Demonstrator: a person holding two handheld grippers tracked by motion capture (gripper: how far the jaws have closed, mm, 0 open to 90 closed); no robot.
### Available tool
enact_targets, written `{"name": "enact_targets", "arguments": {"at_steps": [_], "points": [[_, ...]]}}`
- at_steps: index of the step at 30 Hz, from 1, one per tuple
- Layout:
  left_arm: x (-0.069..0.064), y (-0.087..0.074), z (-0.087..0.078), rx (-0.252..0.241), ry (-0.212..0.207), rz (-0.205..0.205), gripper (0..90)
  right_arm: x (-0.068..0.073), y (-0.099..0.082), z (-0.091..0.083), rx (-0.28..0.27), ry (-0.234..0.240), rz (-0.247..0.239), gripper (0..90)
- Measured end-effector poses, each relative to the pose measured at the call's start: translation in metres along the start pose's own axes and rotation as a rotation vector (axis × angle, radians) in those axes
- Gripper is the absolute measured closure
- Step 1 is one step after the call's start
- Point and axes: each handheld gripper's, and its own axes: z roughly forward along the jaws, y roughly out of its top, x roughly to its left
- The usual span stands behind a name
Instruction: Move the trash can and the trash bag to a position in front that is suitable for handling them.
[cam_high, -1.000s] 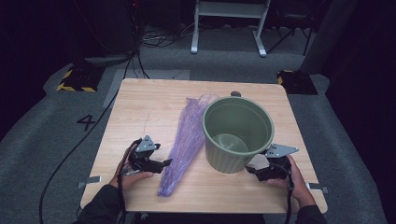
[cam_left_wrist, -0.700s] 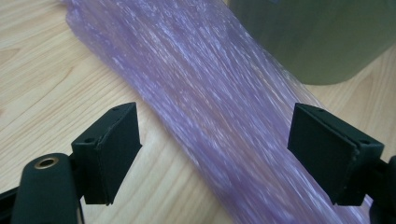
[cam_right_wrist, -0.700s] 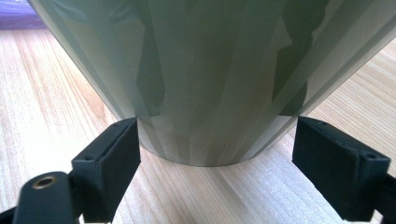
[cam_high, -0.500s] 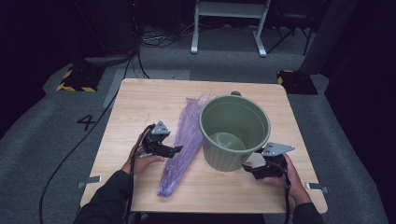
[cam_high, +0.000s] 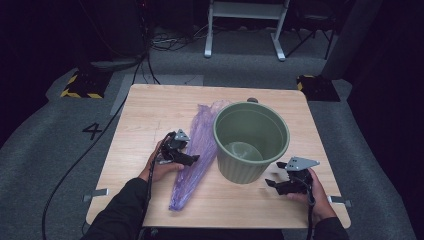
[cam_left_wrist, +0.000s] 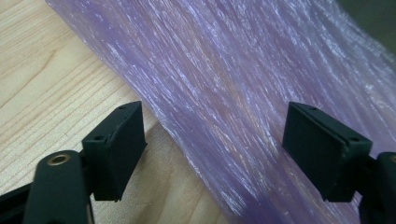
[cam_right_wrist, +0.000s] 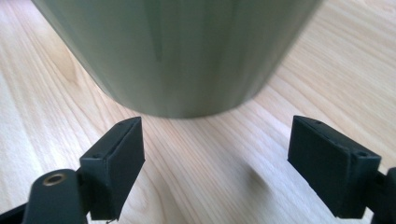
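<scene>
The left claw (cam_high: 192, 159) stands with its jaws spread wide, nothing pinched between them, though they have just been closing a little. In the left gripper view the crinkled purple plastic bag (cam_left_wrist: 243, 93) lies under and between the two black jaws, one jaw over bare wood and the other over the film; the pads do not press on it. A second ago this claw sat at the left of the bag, clear of it; it has since moved toward the bag and now hangs over its left edge, about midway along its length.

The right claw (cam_high: 272, 183) is also spread open and holds nothing, its jaws having just been closing slightly. It points at the foot of the green plastic bucket (cam_high: 251, 141), which stands upright just beyond the jaws in the right gripper view, apart from them. This hand sits where it was a second ago.

The bag lies lengthwise on the wooden tabletop (cam_high: 150, 115), its right side against the bucket.
</scene>
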Motion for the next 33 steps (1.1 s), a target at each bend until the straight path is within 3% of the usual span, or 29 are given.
{"name": "enact_targets", "arguments": {"at_steps": [3,5,6,11,14,16,19,26,33], "points": [[-0.001,0.0,0.0,-0.001,0.011,-0.001,27.0,-0.001,-0.003,0.0,0.017,-0.021,0.001,19.7],[-0.002,-0.001,-0.002,0.007,0.045,0.013,34.4,-0.002,-0.007,0.004,0.066,-0.075,-0.008,19.7],[-0.003,-0.003,-0.004,0.0,0.036,0.027,37.6,-0.003,-0.008,0.004,0.068,-0.081,0.0,19.4],[-0.004,-0.009,-0.012,0.001,0.036,0.023,56.0,-0.008,-0.012,0.004,0.048,-0.092,0.027,16.1],[-0.004,-0.01,-0.015,0.006,0.041,0.027,67.0,-0.011,-0.014,0.005,0.039,-0.084,0.062,15.0],[-0.004,-0.012,-0.018,0.021,0.048,0.024,71.8,-0.014,-0.017,0.006,0.034,-0.067,0.114,14.6],[-0.005,-0.014,-0.02,0.021,0.058,0.026,80.8,-0.015,-0.017,0.006,0.033,-0.07,0.114,14.4],[-0.005,-0.016,-0.022,0.019,0.069,0.03,87.1,-0.016,-0.016,0.006,0.036,-0.07,0.114,14.0],[0.003,-0.021,-0.028,0.019,0.099,0.0,87.9,-0.017,-0.015,0.008,0.036,-0.069,0.116,13.6]]}}
